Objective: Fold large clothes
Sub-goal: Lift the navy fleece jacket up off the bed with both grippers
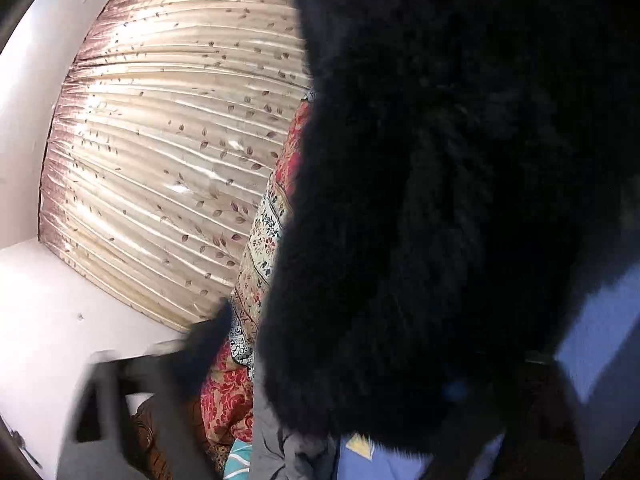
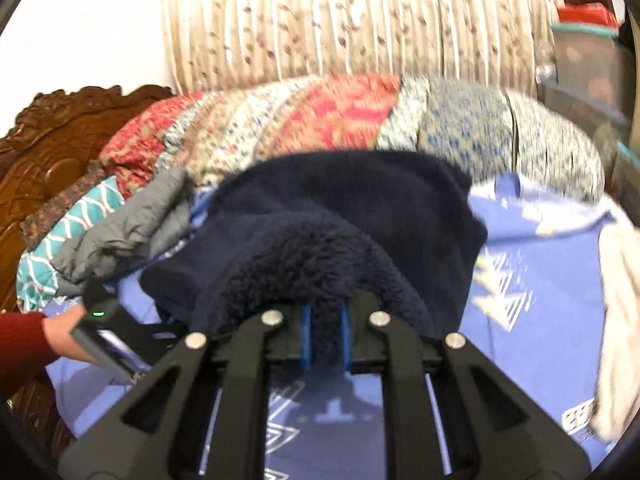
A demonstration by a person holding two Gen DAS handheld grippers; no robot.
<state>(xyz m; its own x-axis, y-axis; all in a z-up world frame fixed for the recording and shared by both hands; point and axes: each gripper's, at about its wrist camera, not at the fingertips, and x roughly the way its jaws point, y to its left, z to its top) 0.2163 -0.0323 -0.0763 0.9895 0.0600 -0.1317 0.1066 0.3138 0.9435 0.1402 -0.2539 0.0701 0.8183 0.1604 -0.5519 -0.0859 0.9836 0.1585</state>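
1. Taking the dark navy fleece garment (image 2: 320, 216) as our landmark, we saw storage containers (image 2: 588, 60) at the far right beyond it, a red one over a teal-lidded one; their contents were too blurred for us to tell.
2. The fleece lay bunched on a blue patterned bedsheet (image 2: 532, 264), and a fluffy fold of it was pinched between the blue-padded fingers of the right gripper (image 2: 325, 338), which were closed on it.
3. In the left wrist view the same fleece (image 1: 460, 200) hung right against the lens and filled most of the frame. It covered the tips of the left gripper (image 1: 132, 408), so we could not tell whether its fingers were open or closed.
4. In the right wrist view, left of the fleece, a hand (image 2: 66, 338) in a dark red sleeve held the other gripper's body.
5. Behind the fleece a rolled patchwork quilt (image 2: 352, 120) in red, cream and blue ran across the bed.
6. Left of the fleece lay a crumpled grey cloth (image 2: 132, 224) and a teal wave-patterned cloth (image 2: 60, 236), with a carved wooden headboard (image 2: 52, 148) beyond them.
7. Right of the fleece a cream cloth (image 2: 620, 320) lay at the frame edge.
8. Behind the quilt hung a pleated cream curtain (image 2: 352, 16) with a leaf print, beside a white wall (image 2: 80, 28).
9. Bare sheet showed to the right of the fleece and below the right gripper.
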